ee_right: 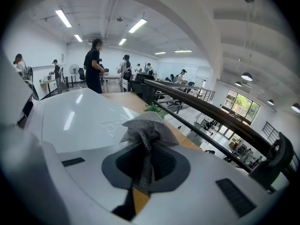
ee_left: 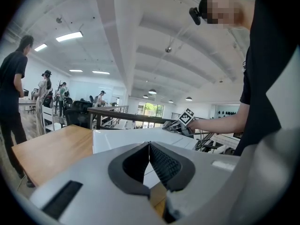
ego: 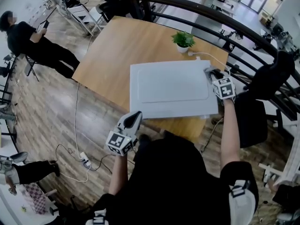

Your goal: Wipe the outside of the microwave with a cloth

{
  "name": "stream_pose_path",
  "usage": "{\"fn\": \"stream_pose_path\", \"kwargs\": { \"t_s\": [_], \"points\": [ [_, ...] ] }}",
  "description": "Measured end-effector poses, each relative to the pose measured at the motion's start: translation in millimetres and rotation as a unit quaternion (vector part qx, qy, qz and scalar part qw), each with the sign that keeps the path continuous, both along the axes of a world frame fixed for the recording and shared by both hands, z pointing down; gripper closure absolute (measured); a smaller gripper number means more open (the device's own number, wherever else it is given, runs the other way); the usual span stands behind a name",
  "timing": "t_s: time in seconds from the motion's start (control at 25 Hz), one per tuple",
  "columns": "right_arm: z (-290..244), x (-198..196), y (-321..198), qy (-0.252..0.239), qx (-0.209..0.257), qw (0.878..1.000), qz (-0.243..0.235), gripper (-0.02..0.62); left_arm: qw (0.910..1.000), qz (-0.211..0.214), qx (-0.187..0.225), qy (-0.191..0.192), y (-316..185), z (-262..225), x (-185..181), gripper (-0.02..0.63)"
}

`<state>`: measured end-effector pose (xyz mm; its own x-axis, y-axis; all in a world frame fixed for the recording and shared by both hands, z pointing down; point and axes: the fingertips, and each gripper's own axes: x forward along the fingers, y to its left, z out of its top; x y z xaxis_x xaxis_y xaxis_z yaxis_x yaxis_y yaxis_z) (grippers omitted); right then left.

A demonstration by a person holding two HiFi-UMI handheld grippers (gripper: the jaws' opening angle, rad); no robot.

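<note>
The white microwave (ego: 173, 88) stands on a wooden table (ego: 117, 46); I look down on its flat top. My right gripper (ego: 212, 74) rests at the right edge of that top, shut on a grey woven cloth (ee_right: 149, 124) bunched between its jaws. The right gripper view shows the glossy top (ee_right: 79, 118) spreading to the left of the cloth. My left gripper (ego: 134, 120) hangs off the microwave's front left corner, not touching it. Its jaws (ee_left: 149, 161) are shut with nothing between them, and the microwave (ee_left: 122, 137) lies ahead of them.
A small potted plant (ego: 183, 40) and a white cable (ego: 211, 56) sit behind the microwave. A black railing (ego: 225, 18) curves round the back and right. A black office chair (ego: 262, 93) is at the right. A person (ego: 33, 41) stands far left. A power strip (ego: 84, 161) lies on the floor.
</note>
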<state>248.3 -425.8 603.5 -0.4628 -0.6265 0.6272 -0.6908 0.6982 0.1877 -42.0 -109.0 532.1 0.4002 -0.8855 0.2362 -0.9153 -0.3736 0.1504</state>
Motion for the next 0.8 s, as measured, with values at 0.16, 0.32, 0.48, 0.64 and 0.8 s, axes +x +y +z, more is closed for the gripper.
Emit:
{"fn": "stream_pose_path", "kwargs": {
  "t_s": [0.16, 0.32, 0.48, 0.64, 0.8],
  "points": [
    [-3.0, -1.1, -3.7, -0.005, 0.004, 1.0, 0.0, 0.578, 0.9998, -0.017, -0.012, 0.002, 0.3, -3.4, -1.9, 0.603],
    [-1.8, 0.0, -6.3, 0.002, 0.002, 1.0, 0.0, 0.578, 0.9999, -0.014, -0.007, 0.004, 4.6, -0.1, 0.9, 0.603],
    [-10.2, -8.0, -9.5, 0.014, 0.019, 1.0, -0.008, 0.578, 0.9996, -0.022, -0.011, 0.011, 4.7, -2.3, 4.7, 0.603],
    [-8.8, -16.8, -11.4, 0.025, 0.02, 0.999, -0.016, 0.578, 0.9993, -0.029, -0.015, 0.016, 5.2, -0.7, 5.2, 0.603],
    [-10.5, -27.8, -8.9, 0.033, 0.021, 0.999, -0.023, 0.578, 0.9996, -0.024, -0.012, 0.012, 10.6, 3.6, -1.2, 0.603]
  ]
}}
